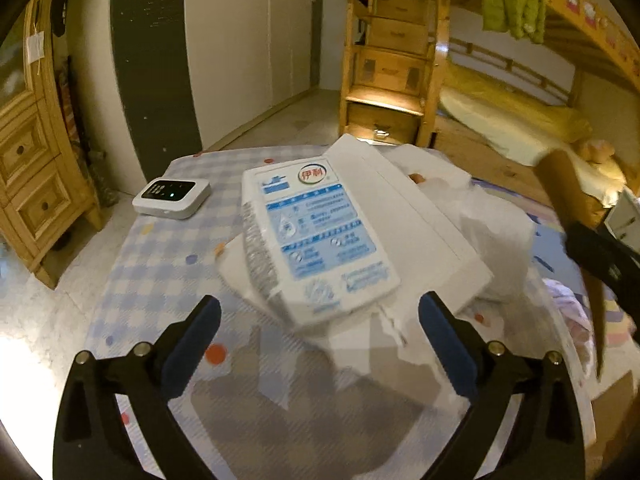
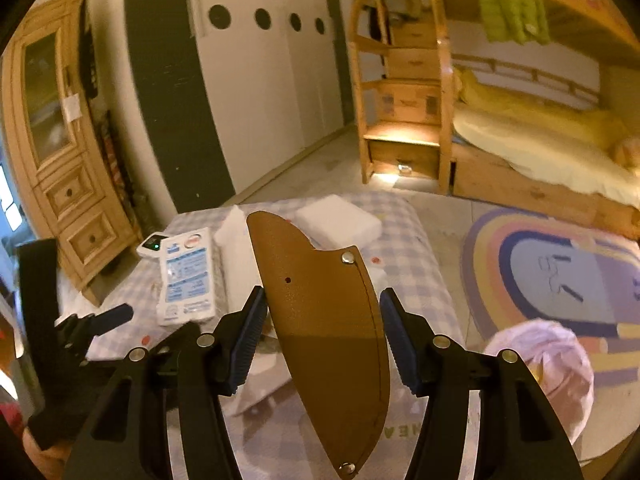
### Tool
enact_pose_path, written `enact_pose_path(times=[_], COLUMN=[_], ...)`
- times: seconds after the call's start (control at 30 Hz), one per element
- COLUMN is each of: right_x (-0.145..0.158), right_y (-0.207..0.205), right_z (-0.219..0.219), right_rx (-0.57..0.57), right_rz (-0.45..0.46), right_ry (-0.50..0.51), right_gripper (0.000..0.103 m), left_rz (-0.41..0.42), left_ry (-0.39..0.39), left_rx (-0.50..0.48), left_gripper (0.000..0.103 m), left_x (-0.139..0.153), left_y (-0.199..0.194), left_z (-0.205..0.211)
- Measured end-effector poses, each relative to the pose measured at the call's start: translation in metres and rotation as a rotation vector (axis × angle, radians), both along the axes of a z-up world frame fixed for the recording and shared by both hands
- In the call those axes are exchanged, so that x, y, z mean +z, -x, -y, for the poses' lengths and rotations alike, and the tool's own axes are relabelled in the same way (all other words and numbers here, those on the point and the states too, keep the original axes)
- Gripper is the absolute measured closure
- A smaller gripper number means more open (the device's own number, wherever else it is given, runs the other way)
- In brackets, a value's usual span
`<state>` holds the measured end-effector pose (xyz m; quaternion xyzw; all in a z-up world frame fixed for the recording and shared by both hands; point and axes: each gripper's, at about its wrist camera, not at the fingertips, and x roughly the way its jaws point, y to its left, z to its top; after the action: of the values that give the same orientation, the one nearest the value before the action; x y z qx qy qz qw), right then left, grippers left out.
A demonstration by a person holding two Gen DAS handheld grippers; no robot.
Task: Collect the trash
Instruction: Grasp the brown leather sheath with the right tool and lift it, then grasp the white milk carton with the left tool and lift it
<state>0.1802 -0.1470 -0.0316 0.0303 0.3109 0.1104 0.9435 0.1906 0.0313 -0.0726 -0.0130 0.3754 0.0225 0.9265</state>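
A white and blue milk pouch (image 1: 316, 240) lies on crumpled white tissues (image 1: 360, 344) on the checked tablecloth (image 1: 160, 248). My left gripper (image 1: 320, 332) is open, its blue pads either side of the pouch's near end, not touching it. The pouch also shows in the right wrist view (image 2: 186, 276), with the left gripper (image 2: 104, 320) beside it. My right gripper (image 2: 322, 332) holds a brown leather sheath (image 2: 328, 320) upright between its blue pads; the pads stand slightly off its edges. The sheath appears at the right edge of the left wrist view (image 1: 576, 208).
A small white device (image 1: 172, 198) with a lit display sits at the table's far left. A white box (image 1: 420, 216) lies under the pouch. A pink bag (image 2: 552, 372) hangs at the right. A wooden cabinet (image 1: 36, 184), bunk bed (image 2: 540, 152) and rug (image 2: 560, 272) surround the table.
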Motion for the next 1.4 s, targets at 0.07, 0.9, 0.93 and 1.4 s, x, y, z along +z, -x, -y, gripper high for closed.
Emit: enact_pose_path(times=[0.07, 0.9, 0.93, 1.4], right_x=[-0.002, -0.003, -0.003, -0.004], right_y=[0.001, 0.012, 0.012, 0.012], right_z=[0.003, -0.005, -0.006, -0.006], right_rx=[-0.004, 0.018, 0.019, 0.021], right_rz=[-0.008, -0.023, -0.024, -0.034], right_ry=[0.008, -0.001, 0.0, 0.009], right_gripper=[0.045, 0.044, 0.044, 0.044], left_rz=[-0.003, -0.02, -0.009, -0.045], left_ry=[0.003, -0.021, -0.016, -0.05], left_rx=[0.03, 0.011, -0.002, -0.031], left_gripper=[0.007, 0.007, 0.007, 0.03], left_x=[-0.001, -0.003, -0.002, -0.01], left_y=[-0.007, 0.024, 0.024, 0.002], left_z=[0.002, -0.044, -0.042, -0.029])
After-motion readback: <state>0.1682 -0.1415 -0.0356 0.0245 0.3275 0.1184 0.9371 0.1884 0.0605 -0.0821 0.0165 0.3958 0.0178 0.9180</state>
